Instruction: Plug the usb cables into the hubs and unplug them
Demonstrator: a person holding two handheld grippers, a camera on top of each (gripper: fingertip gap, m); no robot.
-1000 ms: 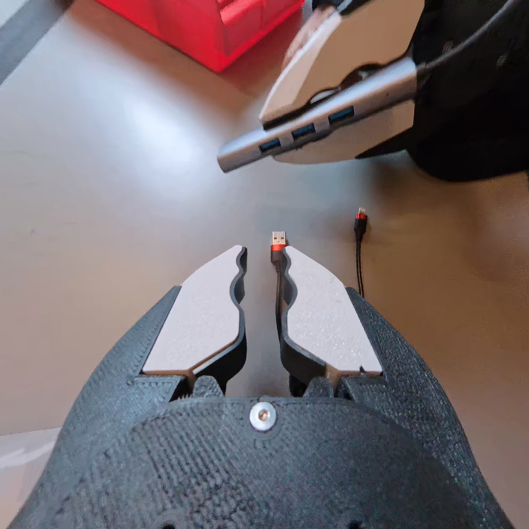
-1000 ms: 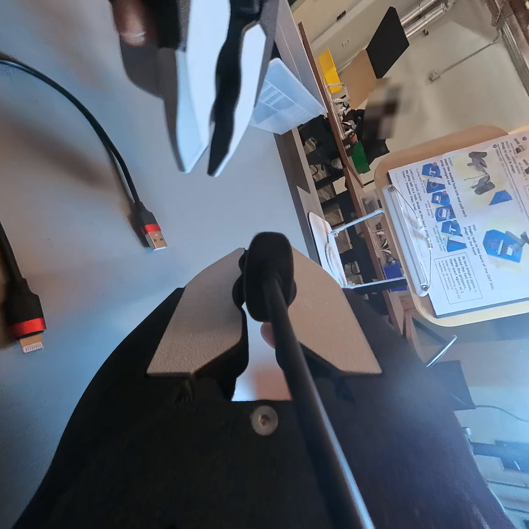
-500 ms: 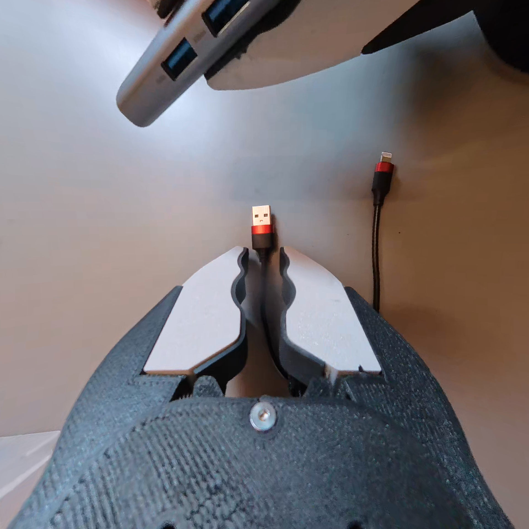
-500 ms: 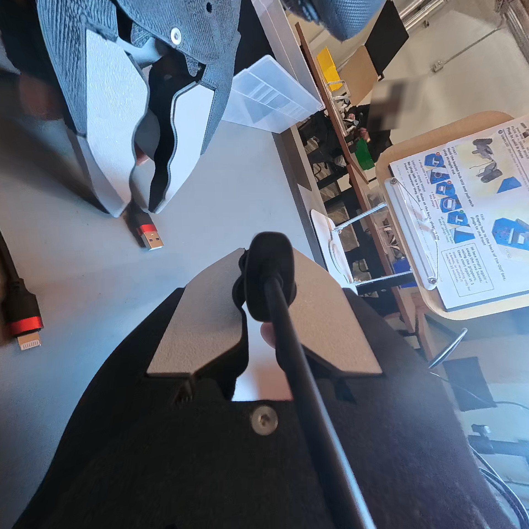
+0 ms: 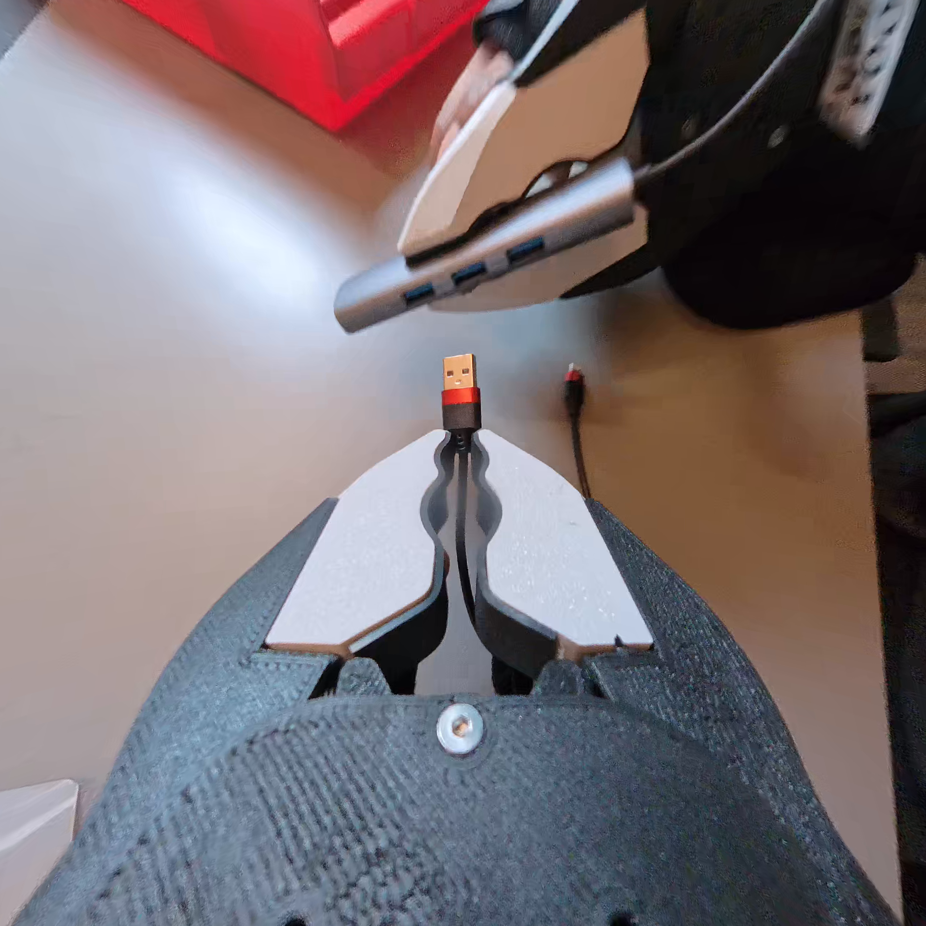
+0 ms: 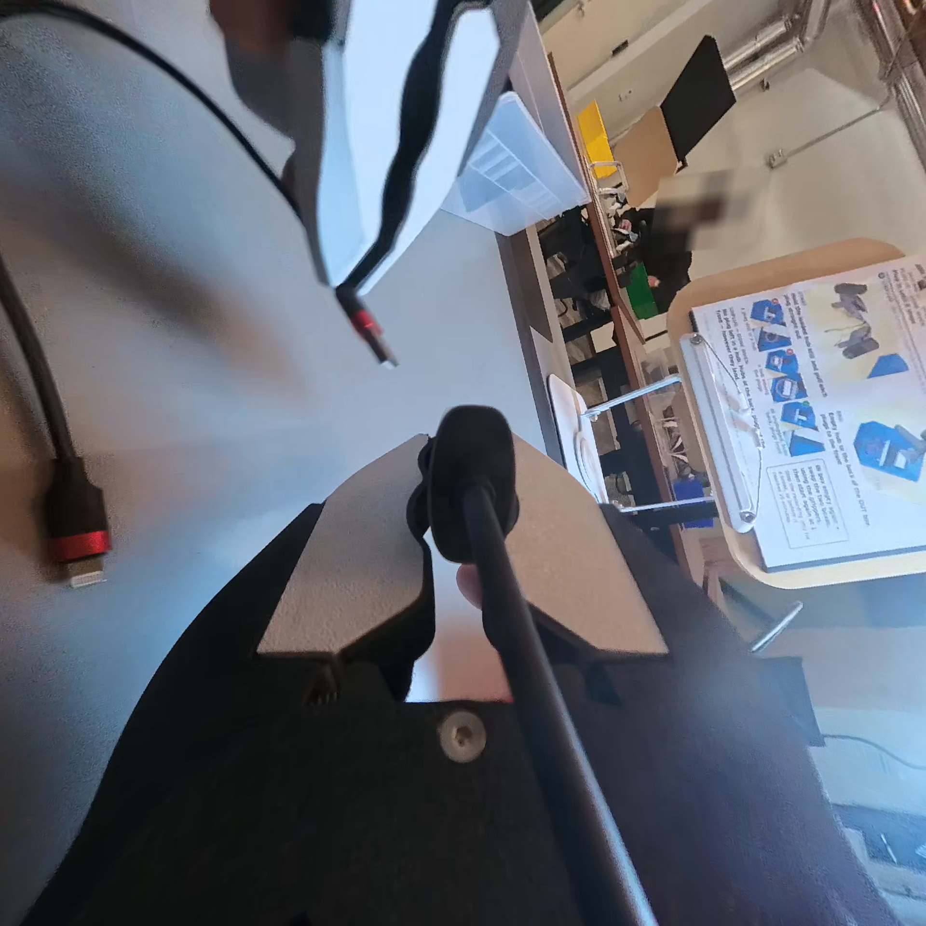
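My left gripper (image 5: 460,437) is shut on a black cable just behind its USB-A plug (image 5: 460,386), which has a red collar and sticks out past the fingertips, lifted off the table. My right gripper (image 6: 468,441) is shut on a grey USB hub (image 5: 481,260) with three blue ports; it hangs above and to the right of the plug. In the right wrist view only the hub's black cable end (image 6: 471,491) shows between the fingers, and the left gripper (image 6: 351,288) with the plug (image 6: 368,333) is ahead. The cable's other small plug (image 5: 573,386) lies on the table.
A red box (image 5: 320,50) stands at the far side of the table. A clear plastic bin (image 6: 516,175) sits near the table edge. A light wooden table with an instruction sheet (image 6: 822,401) stands beyond. The small red-collared plug (image 6: 80,546) lies left of my right gripper. Across from one pair of fingers to the other is roughly 7 cm.
My left gripper has closed on the cable behind the USB-A plug and lifted it off the table. The hub in the right gripper now sits ahead and to the right of the plug.
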